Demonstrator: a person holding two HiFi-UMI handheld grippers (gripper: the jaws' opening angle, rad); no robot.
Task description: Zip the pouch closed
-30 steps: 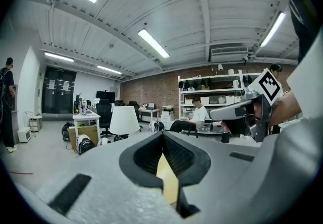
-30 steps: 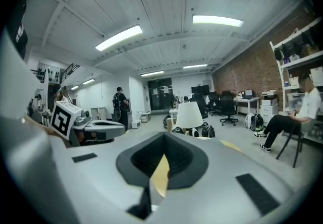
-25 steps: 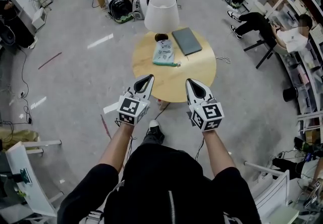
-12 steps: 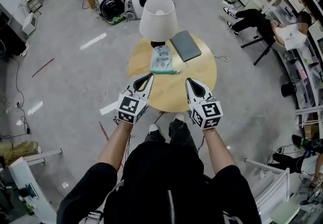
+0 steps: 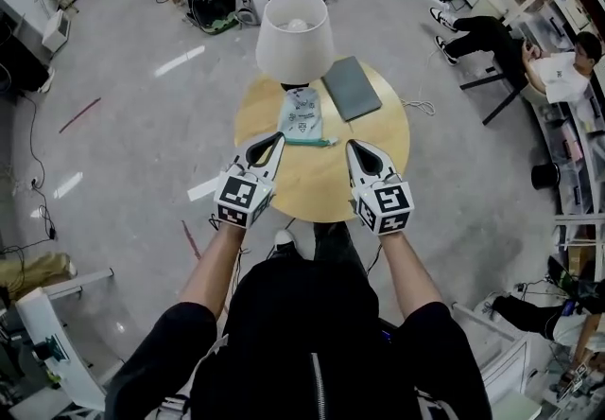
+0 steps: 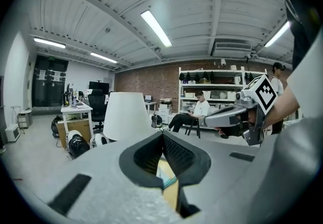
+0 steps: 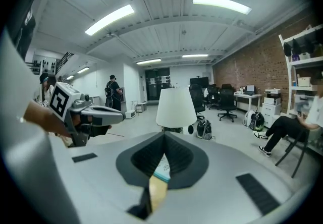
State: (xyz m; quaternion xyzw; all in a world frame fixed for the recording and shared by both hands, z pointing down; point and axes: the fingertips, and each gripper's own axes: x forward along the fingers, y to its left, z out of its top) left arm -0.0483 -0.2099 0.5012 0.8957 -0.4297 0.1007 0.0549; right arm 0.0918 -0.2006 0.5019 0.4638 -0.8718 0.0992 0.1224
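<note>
Two grippers are held out over the near half of a round wooden table [image 5: 378, 139] at the centre of the head view, one in each of the person's hands. The left gripper [image 5: 272, 142] has its jaws brought fully together, the dark pads meeting at the tip, and nothing is clamped between them. The right gripper [image 5: 353, 148] is likewise closed tip to tip and empty. The pouch [image 5: 304, 113], pale with a teal strip along its near edge, lies flat on the table just above the two gripper tips in the frame, directly below the base of a lamp [image 5: 295, 26] with a white shade. The left gripper's tip sits just beside the pouch's lower left corner; the right gripper's tip is a little further off, at lower right of the pouch. Contact with the pouch cannot be confirmed from any view. A grey notebook [image 5: 352, 87] lies at an angle just right of the pouch. Several helmets [image 5: 210, 0] rest on the floor at upper left, and a seated person [image 5: 562, 78] is at upper right.
</note>
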